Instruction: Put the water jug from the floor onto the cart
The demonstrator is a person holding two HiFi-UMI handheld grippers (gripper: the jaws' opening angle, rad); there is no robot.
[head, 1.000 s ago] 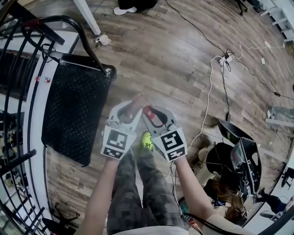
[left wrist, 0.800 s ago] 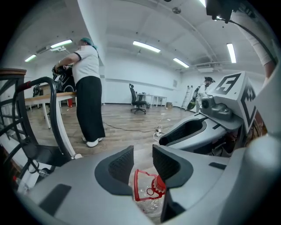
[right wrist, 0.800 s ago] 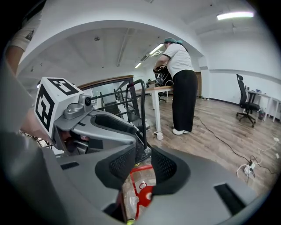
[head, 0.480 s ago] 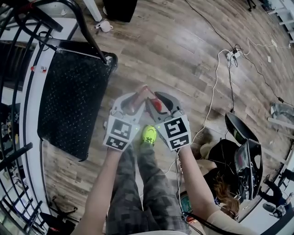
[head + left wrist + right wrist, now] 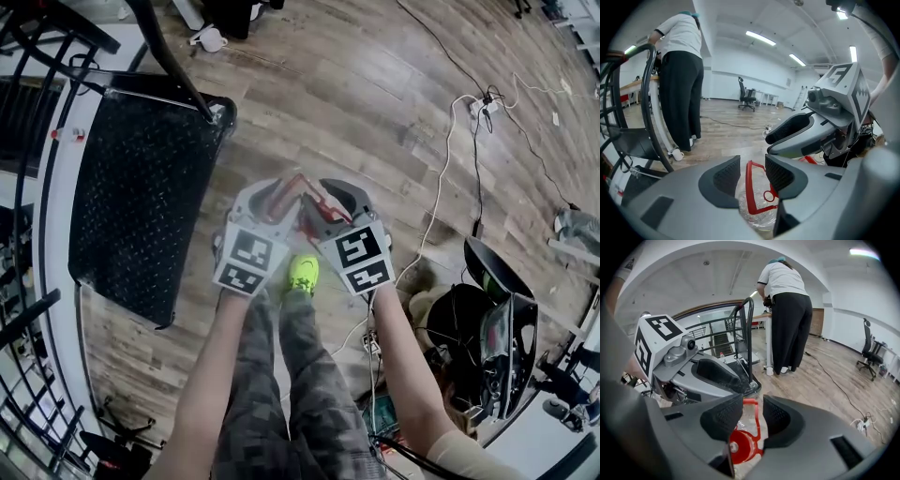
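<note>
Water jug (image 5: 304, 200) sits off the cart (image 5: 141, 187), low over the wood floor (image 5: 375, 122) just beside the right edge of the cart's black deck and ahead of our yellow-green shoe (image 5: 302, 274). From the head view we see little of it: only bits of red show between the two grippers, which meet over it with their marker cubes towards us.

Our left gripper (image 5: 753, 171) has its jaws apart and opening. The jug's red handle (image 5: 749, 187) stands upright in the gap, nearer the left pad, and neither pad presses on it. Below the handle we make out the clear, crinkled body of the jug.

Our right gripper (image 5: 751, 414) also has its jaws apart. The same red handle rises between them, close to the right pad, with open space on its other side, so it is not clamped. The red cap (image 5: 740, 446) lies just below the left jaw.

Beyond the jug, the right gripper view shows the cart's black push bar (image 5: 749, 324) upright and a person (image 5: 785, 301) standing at a table behind it.
</note>
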